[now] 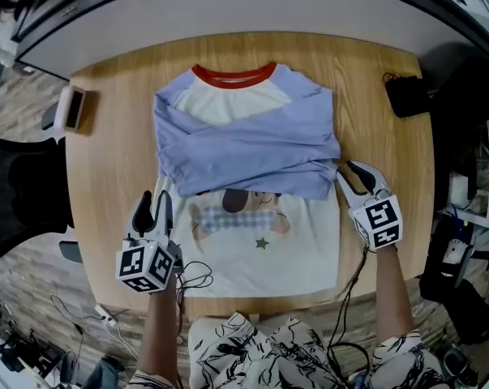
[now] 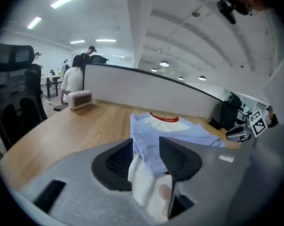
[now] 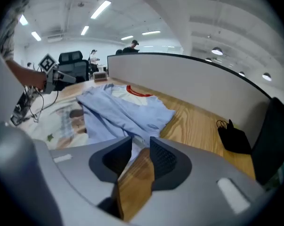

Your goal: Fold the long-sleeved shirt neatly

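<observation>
L tongs [image 1: 153, 207] stand part-spread, not pinching, w/ the white side edge of the long-sleeved shirt [image 1: 252, 136] lying in the gap. R tongs [image 1: 351, 178] are likewise apart, w/ bare table [image 1: 114, 128] showing btwn the jaws and blue cloth just ahead. The shirt lies flat btwn both tongs, sleeves crossed over the chest. The fabric looks light, soft and floppy, apt to wrinkle. Probably best pinched at both hem corners, just behind each tongs, w/ even tension.
</observation>
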`<state>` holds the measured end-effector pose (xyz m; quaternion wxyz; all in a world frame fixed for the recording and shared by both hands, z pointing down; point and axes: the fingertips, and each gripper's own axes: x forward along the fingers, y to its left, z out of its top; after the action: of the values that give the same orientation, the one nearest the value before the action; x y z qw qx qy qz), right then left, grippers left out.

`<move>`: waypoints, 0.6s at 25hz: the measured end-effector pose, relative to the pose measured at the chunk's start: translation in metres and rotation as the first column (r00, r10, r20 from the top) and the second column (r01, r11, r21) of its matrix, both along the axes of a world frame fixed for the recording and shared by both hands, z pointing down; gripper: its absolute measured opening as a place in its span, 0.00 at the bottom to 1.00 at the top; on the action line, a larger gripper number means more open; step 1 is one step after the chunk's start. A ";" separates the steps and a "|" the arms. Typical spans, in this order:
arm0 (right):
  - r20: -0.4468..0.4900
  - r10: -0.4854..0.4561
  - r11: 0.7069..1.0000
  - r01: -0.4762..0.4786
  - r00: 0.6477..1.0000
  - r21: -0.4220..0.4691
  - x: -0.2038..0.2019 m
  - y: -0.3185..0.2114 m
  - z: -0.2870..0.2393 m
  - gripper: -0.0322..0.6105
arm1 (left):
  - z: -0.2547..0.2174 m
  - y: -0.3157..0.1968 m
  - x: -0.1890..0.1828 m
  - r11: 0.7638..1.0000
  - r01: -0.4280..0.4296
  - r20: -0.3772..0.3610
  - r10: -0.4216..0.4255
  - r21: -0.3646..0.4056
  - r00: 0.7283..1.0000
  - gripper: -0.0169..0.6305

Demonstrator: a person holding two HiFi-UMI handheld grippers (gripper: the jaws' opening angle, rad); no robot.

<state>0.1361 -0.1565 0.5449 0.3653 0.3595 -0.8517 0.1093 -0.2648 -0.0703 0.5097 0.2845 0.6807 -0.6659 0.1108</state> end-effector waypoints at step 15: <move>0.257 0.174 0.953 -0.097 0.951 -0.288 0.027 0.213 -0.012 0.59 | -0.030 0.230 -0.025 0.934 -0.282 -0.003 0.289 -0.219 0.957 0.61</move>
<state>0.1634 0.0566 0.5330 0.2791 0.3449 -0.8445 0.2999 -0.2896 0.1593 0.4800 0.3282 0.7333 -0.5480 0.2331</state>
